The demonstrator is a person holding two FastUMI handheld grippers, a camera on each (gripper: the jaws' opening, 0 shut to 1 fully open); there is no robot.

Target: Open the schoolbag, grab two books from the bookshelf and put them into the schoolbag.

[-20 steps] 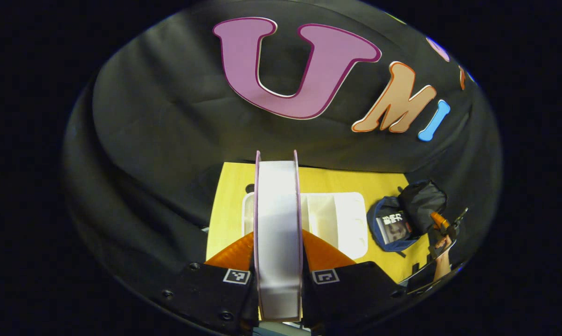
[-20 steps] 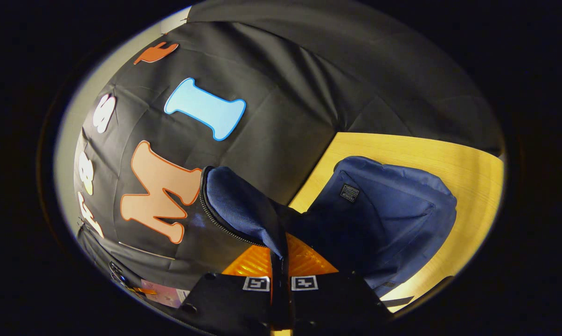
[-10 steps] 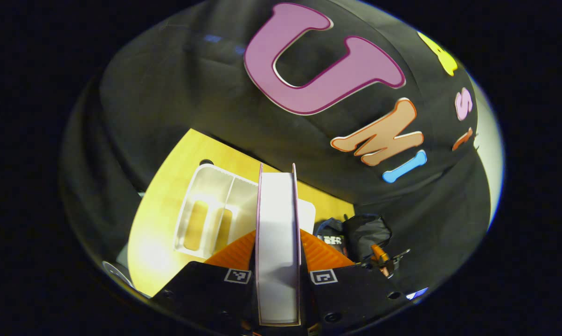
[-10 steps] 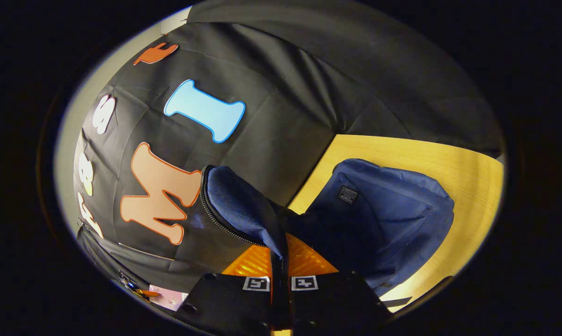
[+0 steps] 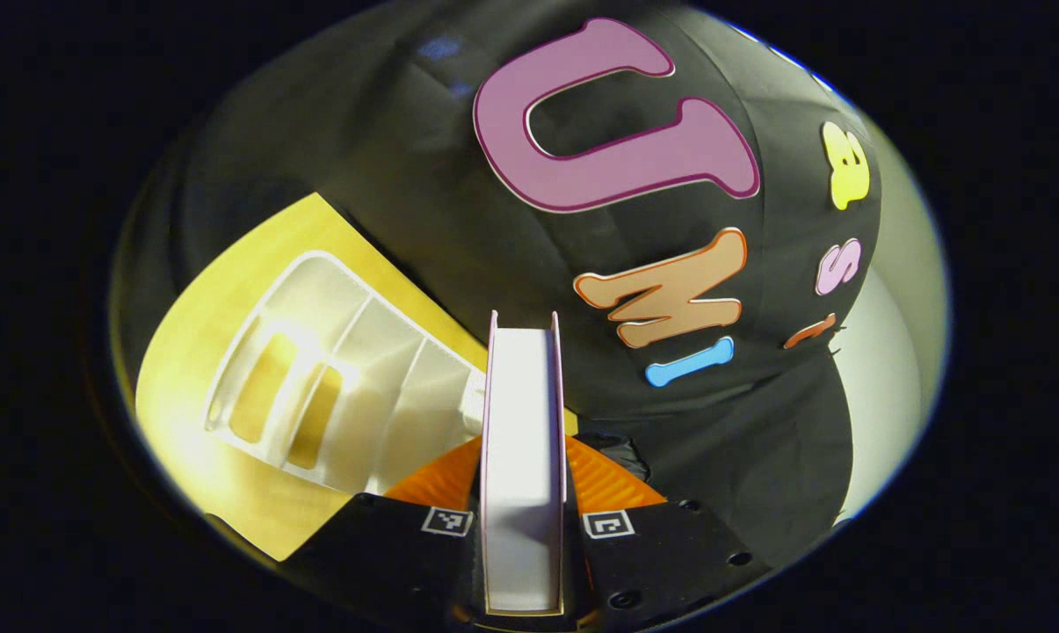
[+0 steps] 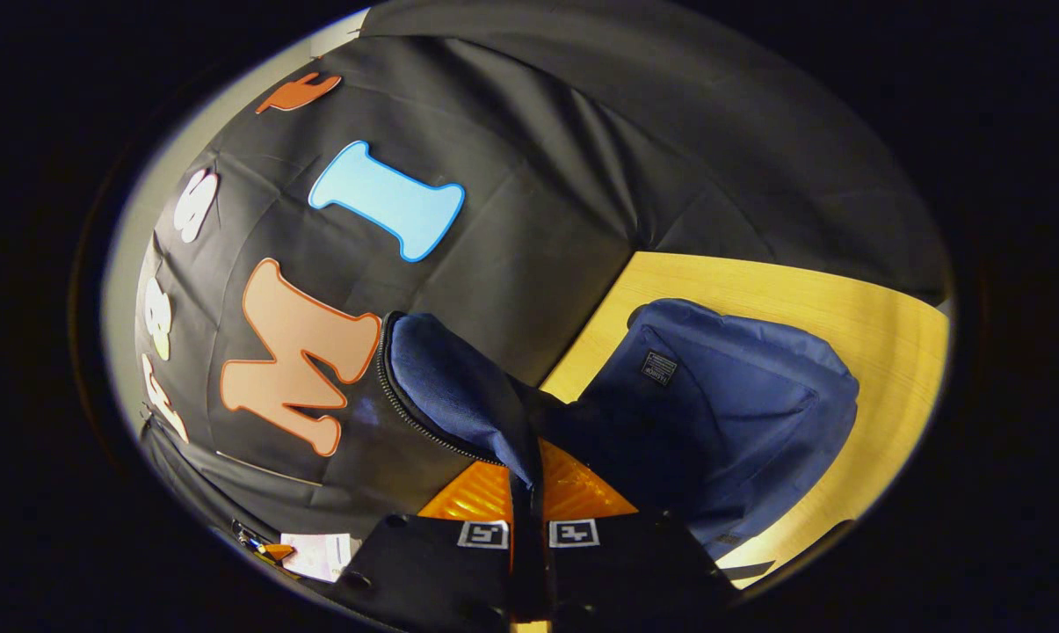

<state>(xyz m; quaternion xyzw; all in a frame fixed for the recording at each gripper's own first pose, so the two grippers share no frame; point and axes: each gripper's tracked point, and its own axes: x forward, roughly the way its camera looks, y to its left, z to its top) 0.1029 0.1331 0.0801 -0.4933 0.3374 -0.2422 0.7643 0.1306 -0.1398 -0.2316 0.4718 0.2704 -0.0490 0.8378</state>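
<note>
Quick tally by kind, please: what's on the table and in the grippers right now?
Books: 1, the book clamped in the left gripper
Schoolbags: 1, the blue schoolbag, its flap pinched in the right gripper
Bookshelves: 1, the white bookshelf on the table
Total: 3

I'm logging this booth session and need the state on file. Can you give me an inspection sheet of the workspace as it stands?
Surface: yellow wooden table.
Job's things: book held edge-on; white bookshelf on the table, compartments look empty; blue schoolbag lying on the table, flap lifted.
Clutter: small paper item at lower left, unclear.
Grippers: left gripper shut on the book; right gripper shut on the flap.
Cables: nothing seen.
Surroundings: black cloth wall.
</note>
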